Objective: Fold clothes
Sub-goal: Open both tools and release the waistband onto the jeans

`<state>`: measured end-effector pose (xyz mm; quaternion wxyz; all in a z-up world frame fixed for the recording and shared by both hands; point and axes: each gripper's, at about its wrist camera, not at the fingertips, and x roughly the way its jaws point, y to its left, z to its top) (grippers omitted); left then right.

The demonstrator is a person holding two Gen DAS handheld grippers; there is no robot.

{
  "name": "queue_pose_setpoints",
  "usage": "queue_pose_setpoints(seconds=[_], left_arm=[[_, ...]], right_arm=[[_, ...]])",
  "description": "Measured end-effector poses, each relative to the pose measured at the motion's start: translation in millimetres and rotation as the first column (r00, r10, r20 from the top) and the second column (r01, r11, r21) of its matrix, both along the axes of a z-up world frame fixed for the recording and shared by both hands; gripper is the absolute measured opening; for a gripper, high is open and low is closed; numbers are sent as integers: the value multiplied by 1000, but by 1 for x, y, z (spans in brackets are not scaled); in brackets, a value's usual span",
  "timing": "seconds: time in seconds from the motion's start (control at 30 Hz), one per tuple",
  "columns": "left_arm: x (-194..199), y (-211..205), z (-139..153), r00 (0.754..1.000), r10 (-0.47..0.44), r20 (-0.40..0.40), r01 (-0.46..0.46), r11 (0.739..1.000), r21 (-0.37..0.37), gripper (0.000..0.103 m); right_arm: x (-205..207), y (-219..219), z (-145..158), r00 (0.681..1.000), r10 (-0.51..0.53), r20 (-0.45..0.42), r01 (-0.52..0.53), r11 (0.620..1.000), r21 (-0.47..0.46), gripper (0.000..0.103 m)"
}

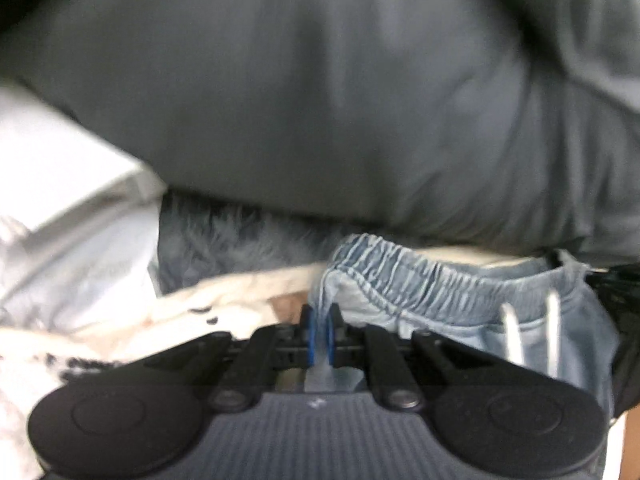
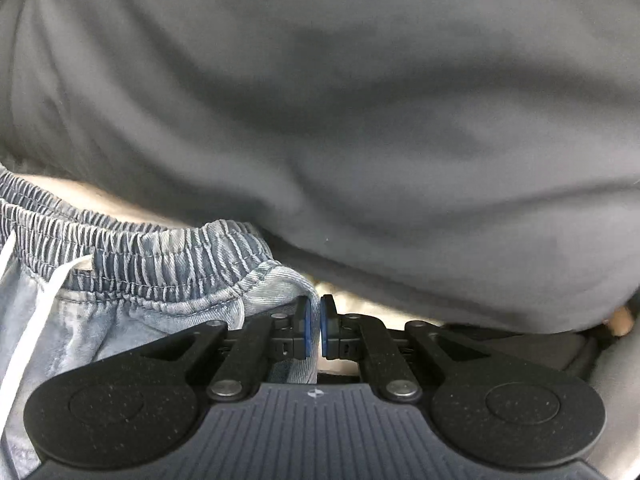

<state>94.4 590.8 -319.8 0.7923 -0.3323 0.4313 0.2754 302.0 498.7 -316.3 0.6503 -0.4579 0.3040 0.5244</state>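
- Pale blue denim, gathered along an elastic waistband, fills the foreground: a pair of drawstring shorts hangs stretched between two handheld grippers, close in front of the person's grey shirt.
- The left gripper has its blue-padded jaws clamped on the waistband's corner on its side, with a sliver of denim visible between the pads.
- The right gripper pinches the opposite corner; its jaws stand nearly together, and the denim fold runs down into the narrow gap, so the grip looks thin but real.
- White drawstring cords dangle loose from the waistband's middle, between the two grips.
- Both grippers point steeply downward, and the shorts appear to be on their way to a surface; the folding itself is not yet begun.
- Judged from here, the step calls for level hands and a taut waistband, so the legs land flat, not bunched.
- The cords could get trapped in the first fold; they would best be tucked in before it.
- The right-side hold bites little cloth, and a sharp tug might slip it free, so slow, even lowering seems wise.
- Beyond the shorts, the left view shows a blue-grey fuzzy fabric, a cream garment with dark print and something white and crinkled at the edge, too blurred to name.
- A bare patch of skin shows below the shirt hem in the right view.
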Motion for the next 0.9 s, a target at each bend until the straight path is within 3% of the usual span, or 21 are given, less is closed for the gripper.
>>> queue_pose_setpoints(seconds=[0.13, 0.17, 0.33, 0.43, 0.57, 0.67, 0.73, 0.8, 0.83, 0.9], left_arm=[[7, -3, -6, 999, -10, -37, 10, 1000, 6, 17], [7, -3, -2, 999, -15, -48, 16, 1000, 18, 20], [-5, -10, 20, 997, 14, -75, -10, 998, 57, 27], [-8, -20, 31, 997, -8, -76, 15, 996, 88, 33], [-1, -43, 50, 996, -60, -67, 71, 983, 169, 40], [10, -58, 62, 991, -122, -50, 130, 962, 239, 42], [20, -71, 65, 980, -180, -85, 196, 945, 262, 49], [28, -91, 64, 956, -269, -115, 291, 914, 283, 49], [31, -102, 64, 938, -319, -133, 345, 890, 297, 49], [35, -119, 64, 917, -372, -142, 398, 873, 282, 49]], right_arm=[[13, -2, -9, 999, -41, -16, 41, 999, -1, 46], [17, -5, -7, 999, -50, -22, 50, 999, 9, 49], [36, -39, 37, 986, -96, -136, 110, 988, 105, 51], [34, -73, 65, 982, -83, -170, 115, 975, 188, 52], [24, -118, 80, 963, -68, -261, 131, 964, 230, 52], [21, -162, 93, 947, -101, -304, 178, 955, 237, 52], [23, -196, 103, 906, -187, -380, 286, 932, 224, 52], [21, -225, 109, 866, -253, -431, 367, 908, 204, 52], [19, -236, 112, 859, -275, -432, 388, 900, 200, 52], [10, -264, 119, 857, -311, -410, 417, 887, 200, 52]])
